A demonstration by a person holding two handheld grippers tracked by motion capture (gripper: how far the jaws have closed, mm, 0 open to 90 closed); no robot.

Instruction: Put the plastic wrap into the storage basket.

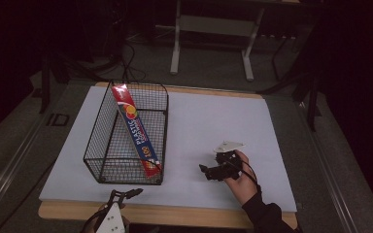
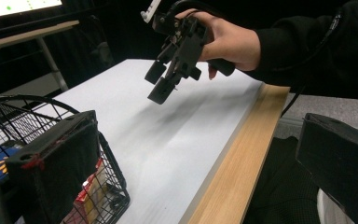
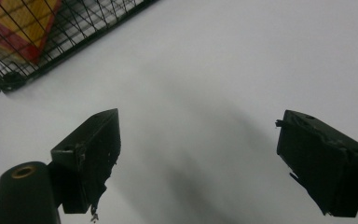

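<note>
OK, right fingers [image 3: 196, 163] first: I see them spread wide in the right gripper view, nothing between them, only the pale sheet [image 3: 242, 60] below. In the high view my right gripper [image 1: 212, 171] sits lower right of centre, hand [image 1: 243, 182] behind it, tips aimed left toward the wire basket [image 1: 108, 167]. Left fingers [image 2: 193, 161] also wide apart and empty in the left gripper view, one beside the basket corner, one out past the wooden desk [image 2: 233, 177] edge. Left gripper [image 1: 121, 194] at the bottom edge of the high view, just below the basket. Plastic wrap box [image 1: 136, 133] leans diagonally inside the basket, left of centre, well apart from both grippers.
</note>
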